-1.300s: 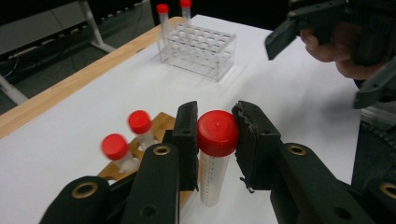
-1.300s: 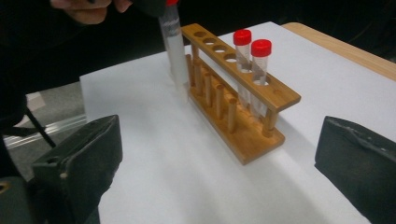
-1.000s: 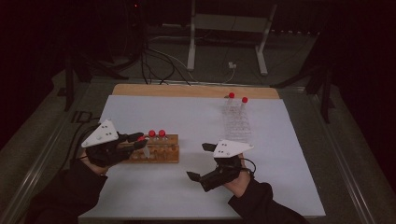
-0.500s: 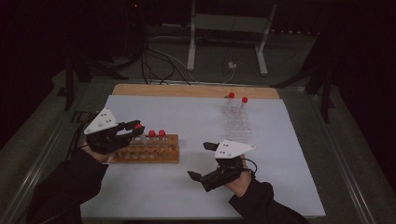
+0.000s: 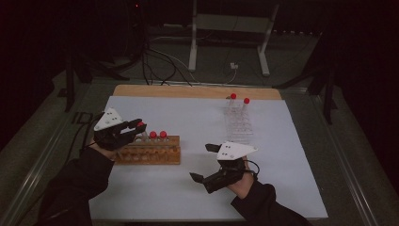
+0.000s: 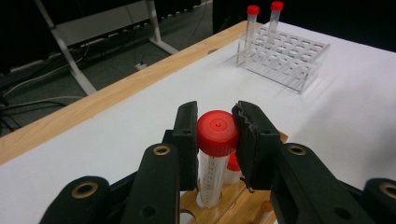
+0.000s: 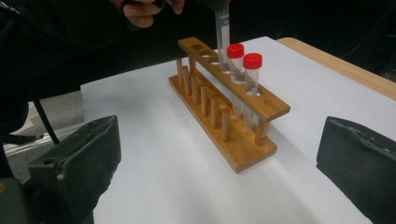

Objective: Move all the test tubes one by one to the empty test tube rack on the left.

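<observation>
The left gripper (image 6: 217,135) is clamped on the red cap of a tube (image 6: 215,158), which stands upright with its lower end in a hole of the wooden rack (image 5: 149,149). Its own view shows what the high view blurs: both pads press the cap's sides, and a second red cap sits just behind the tube in the rack. From above, the left gripper (image 5: 134,128) hangs over the rack's left end, with two more capped tubes just right of it.

The right gripper view adds the rack's side: a row of pegs along the base, empty holes beyond the held tube (image 7: 223,32), and two capped tubes nearer the close end.

The right gripper (image 5: 203,162), near the rack's right end, has its jaws spread wide with nothing between them.

The clear rack (image 6: 282,56), well apart from the wooden rack, holds two capped tubes at its far corner.
</observation>
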Demonstrator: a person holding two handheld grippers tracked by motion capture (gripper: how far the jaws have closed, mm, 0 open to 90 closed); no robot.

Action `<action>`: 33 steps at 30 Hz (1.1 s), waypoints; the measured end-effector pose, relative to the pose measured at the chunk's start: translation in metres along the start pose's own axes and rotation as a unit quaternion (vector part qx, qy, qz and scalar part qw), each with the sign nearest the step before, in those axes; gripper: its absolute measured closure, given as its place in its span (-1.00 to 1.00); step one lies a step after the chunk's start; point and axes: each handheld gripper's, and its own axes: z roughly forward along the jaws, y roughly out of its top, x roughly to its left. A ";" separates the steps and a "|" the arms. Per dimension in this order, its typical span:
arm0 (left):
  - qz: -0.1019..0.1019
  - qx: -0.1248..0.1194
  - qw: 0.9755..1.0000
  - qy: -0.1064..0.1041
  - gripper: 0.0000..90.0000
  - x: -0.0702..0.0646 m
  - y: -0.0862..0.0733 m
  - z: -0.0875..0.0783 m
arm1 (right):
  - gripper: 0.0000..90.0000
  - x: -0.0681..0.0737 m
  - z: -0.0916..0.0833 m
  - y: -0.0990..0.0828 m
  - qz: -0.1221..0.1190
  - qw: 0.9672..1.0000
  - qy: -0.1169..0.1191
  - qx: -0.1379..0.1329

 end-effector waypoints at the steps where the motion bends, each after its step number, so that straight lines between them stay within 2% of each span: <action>1: -0.003 0.000 1.000 0.000 0.60 0.000 -0.002 0.002 | -1.00 0.000 0.000 0.000 -0.001 1.000 0.000 0.000; 6: -0.002 0.014 1.000 -0.001 0.60 -0.002 -0.012 0.010 | -1.00 -0.001 -0.001 -0.001 0.000 1.000 -0.002 -0.001; 14: -0.014 0.023 1.000 -0.005 0.60 0.000 -0.023 0.017 | -1.00 -0.002 -0.001 -0.002 -0.003 1.000 -0.003 -0.001; 19: -0.018 0.030 0.999 -0.008 0.60 0.001 -0.026 0.020 | -1.00 -0.002 -0.001 -0.002 -0.003 1.000 -0.003 0.000; 26: -0.011 0.050 0.999 -0.008 0.60 0.001 -0.030 0.026 | -1.00 -0.004 -0.001 -0.003 -0.001 1.000 -0.003 0.000; 33: -0.014 0.048 0.999 -0.014 0.59 0.002 -0.031 0.025 | -1.00 -0.004 -0.002 -0.001 -0.002 1.000 -0.003 -0.004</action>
